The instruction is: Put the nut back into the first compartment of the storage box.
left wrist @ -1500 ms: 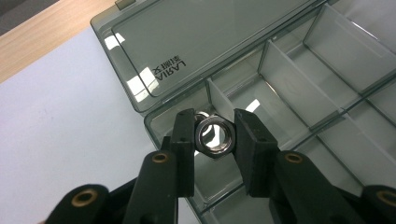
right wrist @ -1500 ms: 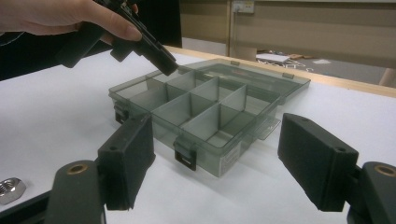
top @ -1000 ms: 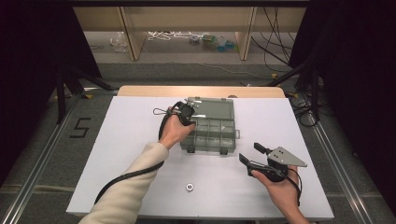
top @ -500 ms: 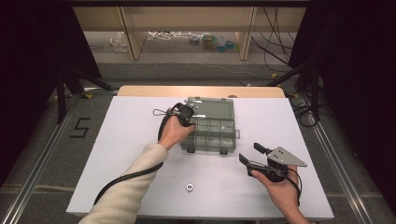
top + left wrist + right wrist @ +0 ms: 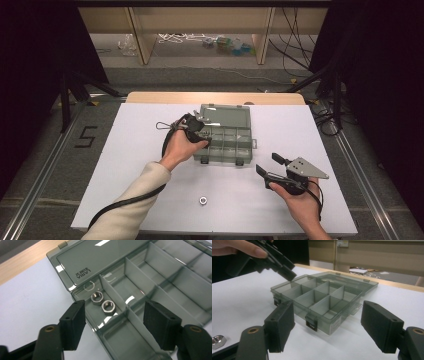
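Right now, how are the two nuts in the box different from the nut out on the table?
The two nuts in the box lie side by side in a corner compartment of the clear box, under the open left tool. The nut on the table lies alone on the white table, in front of the box, with neither tool over it; the right tool is off to its side. All three look like the same silvery six-sided nuts.

Smoky translucent plastic, glossy and smooth, in the compartment box and its open lid. Bright bare metal on the two hex nuts in the corner compartment and the loose nut near the table's front edge. Matt white tabletop, pale wood along its far edge. Matt black, faintly grainy pads on the left gripper.
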Motion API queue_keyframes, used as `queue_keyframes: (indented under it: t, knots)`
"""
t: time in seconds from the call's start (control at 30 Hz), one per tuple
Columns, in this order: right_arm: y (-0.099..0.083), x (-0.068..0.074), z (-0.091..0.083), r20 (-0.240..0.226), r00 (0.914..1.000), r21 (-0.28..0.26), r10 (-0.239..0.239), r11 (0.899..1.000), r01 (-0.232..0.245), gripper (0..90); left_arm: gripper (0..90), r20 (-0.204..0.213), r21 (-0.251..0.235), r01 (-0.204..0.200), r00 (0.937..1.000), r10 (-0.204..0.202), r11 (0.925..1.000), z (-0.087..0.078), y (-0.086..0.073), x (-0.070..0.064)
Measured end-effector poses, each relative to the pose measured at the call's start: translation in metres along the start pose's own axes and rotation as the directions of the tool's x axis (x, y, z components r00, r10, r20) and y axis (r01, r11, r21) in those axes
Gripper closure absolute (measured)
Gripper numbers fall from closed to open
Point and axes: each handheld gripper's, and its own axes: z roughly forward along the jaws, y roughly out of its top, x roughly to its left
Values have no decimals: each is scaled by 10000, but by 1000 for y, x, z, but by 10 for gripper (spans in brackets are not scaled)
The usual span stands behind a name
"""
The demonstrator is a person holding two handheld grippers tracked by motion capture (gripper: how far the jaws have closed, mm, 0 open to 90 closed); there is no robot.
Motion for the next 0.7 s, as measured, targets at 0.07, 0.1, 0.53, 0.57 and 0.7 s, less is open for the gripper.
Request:
queue_keyframes:
  t: [0.07,0.1,0.53,0.57,0.7]
  knots:
    - [0,0,1,-29,10000,-121,37,9999,-38,275,308,-60,154,-151,9999,152,9998,-9,-3,-5]
    - [-1,0,1,-46,10000,-125,54,9999,-54,275,289,-75,211,-246,9997,248,9995,-12,-5,-6]
    - [-1,1,3,-109,9999,-261,94,9996,-97,274,186,952,442,-1247,9882,1201,9912,-49,-33,-32]
    - [-1,1,3,-106,9999,-256,99,9996,-101,274,186,1036,475,-1335,9863,1280,9899,-50,-35,-33]
    - [0,1,3,-95,9999,-241,68,9997,-70,274,186,1381,683,-2334,9651,2225,9700,-56,-46,-39]
